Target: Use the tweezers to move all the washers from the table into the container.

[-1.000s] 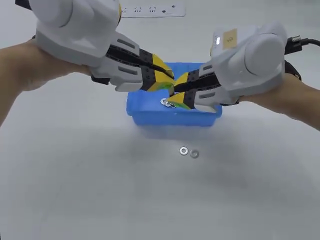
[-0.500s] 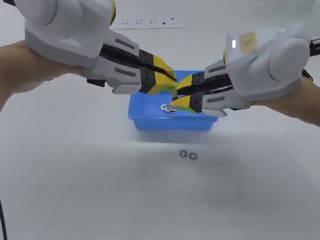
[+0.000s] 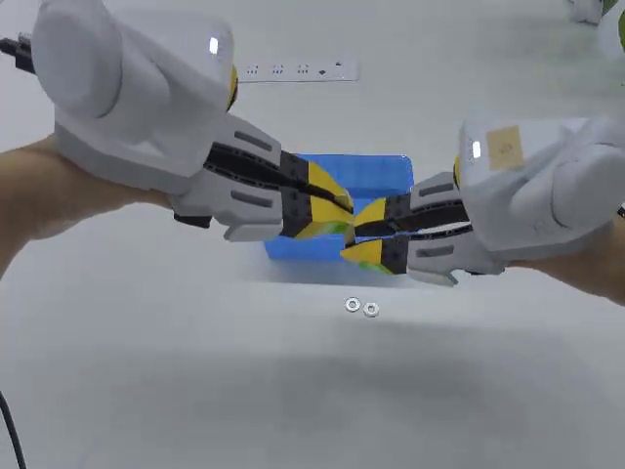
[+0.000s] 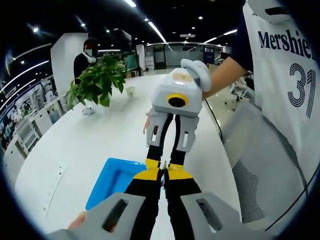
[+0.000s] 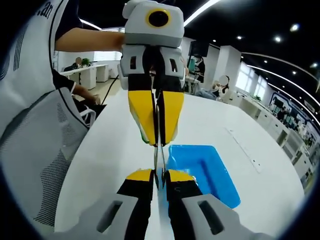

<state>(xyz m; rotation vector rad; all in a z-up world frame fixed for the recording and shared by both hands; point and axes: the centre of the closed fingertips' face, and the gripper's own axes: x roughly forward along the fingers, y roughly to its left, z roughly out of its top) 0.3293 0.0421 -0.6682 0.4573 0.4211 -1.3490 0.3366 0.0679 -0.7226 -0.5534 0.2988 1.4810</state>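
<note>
Head view: washers [image 3: 361,307] near right hand-held gripper [image 3: 359,232] (apart).

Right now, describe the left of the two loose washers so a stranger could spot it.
On the white tabletop, find the blue rectangular plastic container. In front of it, towards the person, two small silver metal rings lie side by side; the left washer in the head view is yours, the right washer its twin.

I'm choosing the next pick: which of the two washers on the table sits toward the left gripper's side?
The left washer of the pair in the head view. The other washer lies just beside it, on its right and slightly nearer the camera.
</note>
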